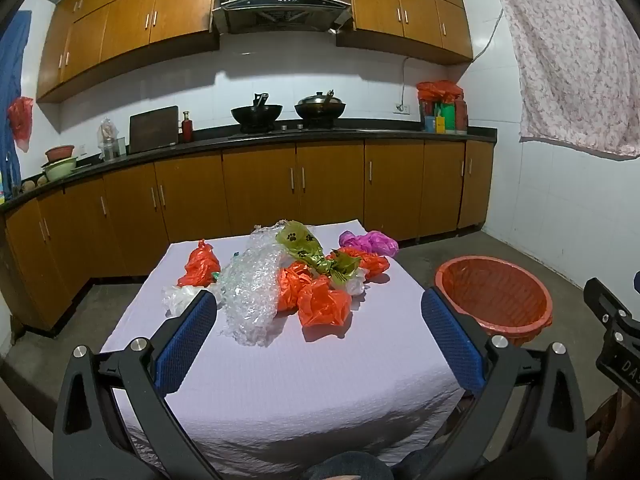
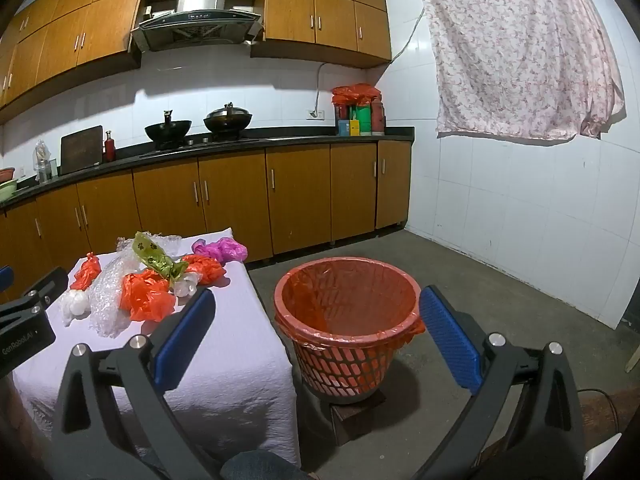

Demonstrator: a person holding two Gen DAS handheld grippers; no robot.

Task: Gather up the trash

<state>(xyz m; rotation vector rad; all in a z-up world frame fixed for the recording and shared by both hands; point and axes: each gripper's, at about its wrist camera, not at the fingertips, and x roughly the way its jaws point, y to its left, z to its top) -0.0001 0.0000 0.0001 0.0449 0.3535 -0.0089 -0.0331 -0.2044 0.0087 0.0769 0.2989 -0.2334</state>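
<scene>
A pile of trash lies on the white-covered table (image 1: 280, 380): crumpled orange bags (image 1: 320, 304), a bubble-wrap sheet (image 1: 252, 288), a green paw-print bag (image 1: 308, 250), a purple bag (image 1: 370, 242), a separate orange bag (image 1: 200, 264) and clear plastic (image 1: 178, 296). An orange basket (image 2: 348, 320) lined with an orange bag stands on a block right of the table; it also shows in the left wrist view (image 1: 496, 296). My left gripper (image 1: 318, 336) is open above the table, short of the pile. My right gripper (image 2: 316, 334) is open, near the basket and above the table's right edge (image 2: 272, 340).
Kitchen counter (image 1: 320, 136) with two woks, a cutting board, bottles and bowls runs along the back over brown cabinets. A floral cloth (image 2: 520, 48) hangs on the right tiled wall. Concrete floor (image 2: 500, 300) surrounds the basket.
</scene>
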